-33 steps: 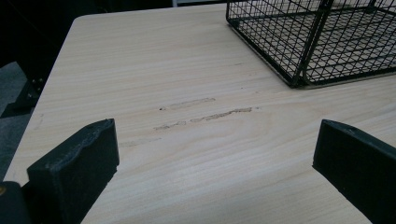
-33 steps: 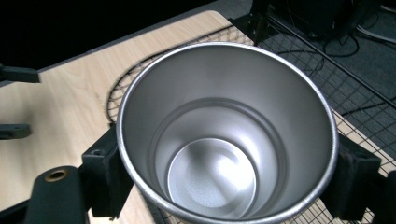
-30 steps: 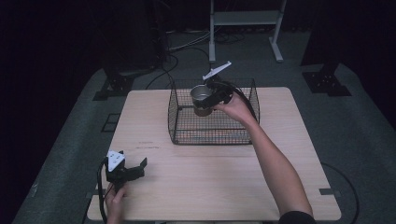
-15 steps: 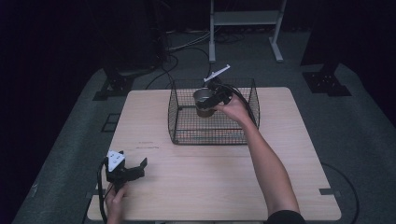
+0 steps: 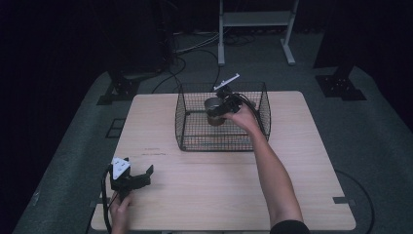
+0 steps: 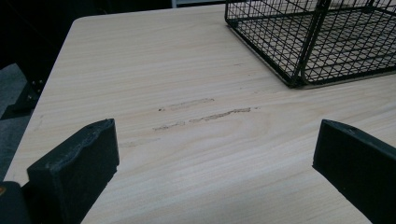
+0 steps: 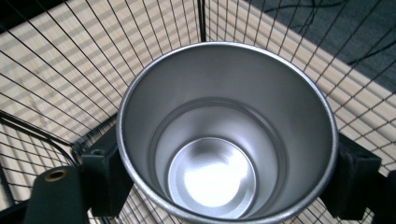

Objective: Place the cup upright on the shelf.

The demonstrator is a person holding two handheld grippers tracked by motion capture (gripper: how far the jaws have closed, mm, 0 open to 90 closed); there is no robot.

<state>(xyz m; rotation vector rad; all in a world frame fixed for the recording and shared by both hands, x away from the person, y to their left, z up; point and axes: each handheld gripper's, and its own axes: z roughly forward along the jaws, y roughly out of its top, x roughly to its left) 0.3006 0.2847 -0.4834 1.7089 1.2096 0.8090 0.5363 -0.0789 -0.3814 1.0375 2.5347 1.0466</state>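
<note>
we keep the right tongs (image 5: 220,108) clamped round the steel cup (image 7: 226,130), upright inside the wire basket (image 5: 181,127) for setting down; our left tongs (image 5: 138,178) rest open on the worktop (image 5: 219,190).

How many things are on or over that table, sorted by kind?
Metal cups: 1, empty, held in the right gripper
Wire baskets: 1
Handheld grippers: 2, counting the left gripper
Total: 4
</note>
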